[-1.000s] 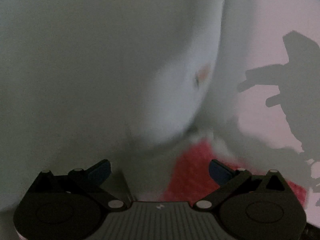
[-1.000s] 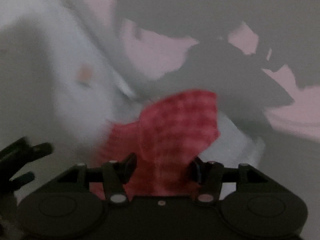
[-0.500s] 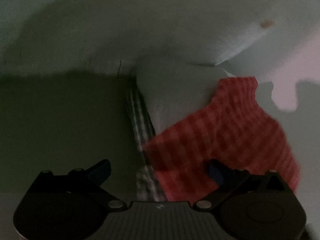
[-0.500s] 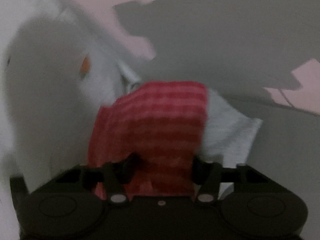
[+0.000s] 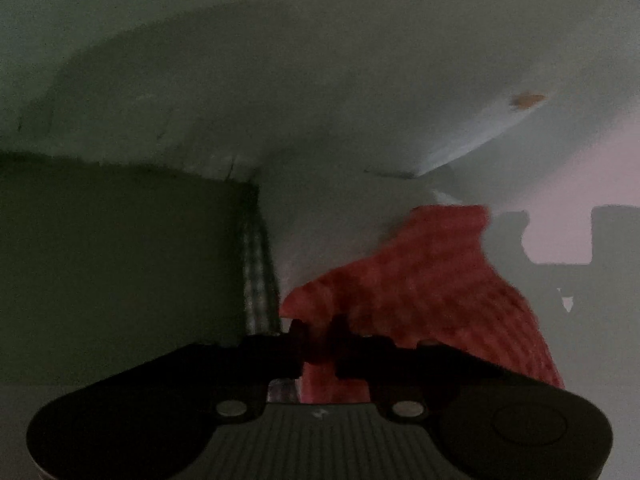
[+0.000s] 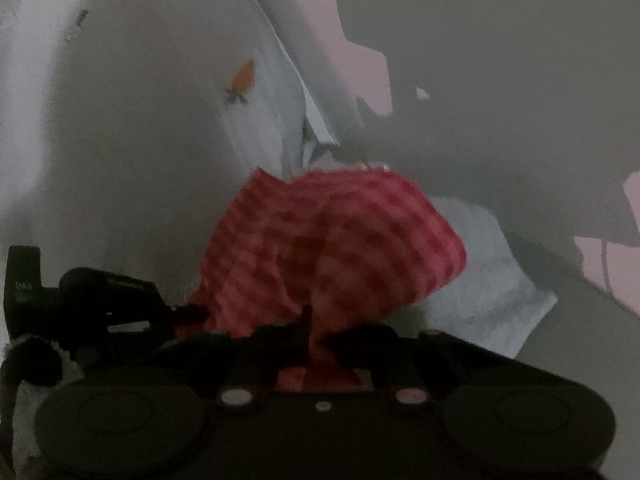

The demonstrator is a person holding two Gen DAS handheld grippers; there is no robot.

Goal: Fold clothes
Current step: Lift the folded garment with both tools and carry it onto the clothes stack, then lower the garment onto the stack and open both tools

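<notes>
The red checked cloth (image 5: 420, 292) bunches up right in front of both your tools, lying against a white garment (image 5: 320, 92) that fills most of each view. Your left tool (image 5: 318, 344) is nearly closed, its jaws pinching a fold of the red checked cloth between them. Your right tool (image 6: 318, 334) is drawn in just as far and also grips the red checked cloth (image 6: 332, 240), which bulges up and forward from its jaws. The white garment (image 6: 140, 120) carries a small orange carrot print (image 6: 242, 80), seen in the left view too (image 5: 526, 100). A pale folded corner of white fabric (image 6: 492, 292) lies just beyond the red cloth on the right. Past the clothes you see a pink surface (image 6: 312, 8) crossed by dark shadows. Your left tool shows at the left edge of the right view (image 6: 100, 296).
</notes>
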